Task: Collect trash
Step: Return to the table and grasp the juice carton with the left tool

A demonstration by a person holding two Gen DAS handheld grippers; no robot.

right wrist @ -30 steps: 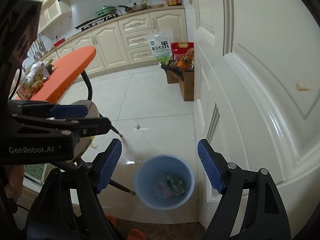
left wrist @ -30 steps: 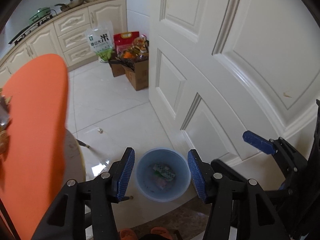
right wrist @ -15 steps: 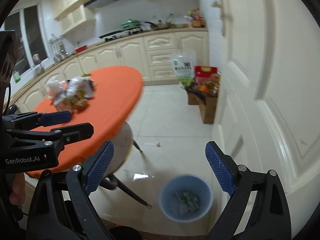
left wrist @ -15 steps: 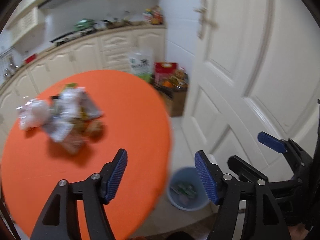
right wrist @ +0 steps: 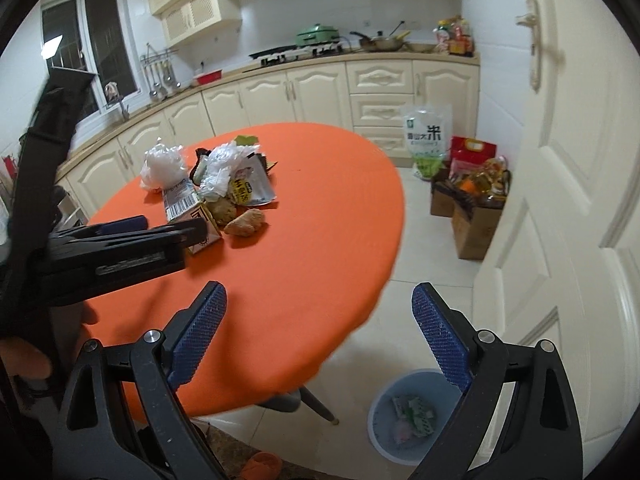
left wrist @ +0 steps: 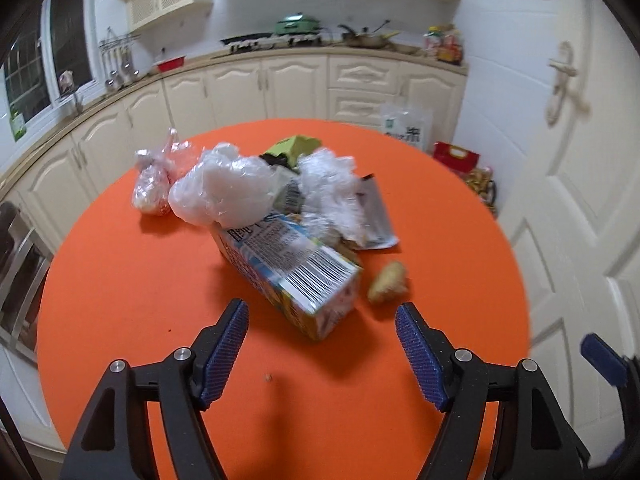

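Opening wider, left claw [left wrist: 322, 330] hangs empty above orange table [left wrist: 140, 280], just before carton [left wrist: 288, 272] in trash pile [left wrist: 260, 200]. Right claw [right wrist: 320, 320] wide, empty, past table edge. Blue bin [right wrist: 404, 412] on floor beside table.

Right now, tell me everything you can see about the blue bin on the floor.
The blue bin is a round, open-topped pail of pale blue plastic, as it looks, standing upright on the light floor tiles below the edge of the orange table, near the white door. It has no lid. A few crumpled wrappers lie at its bottom; most of it is unfilled. No claw touches it.
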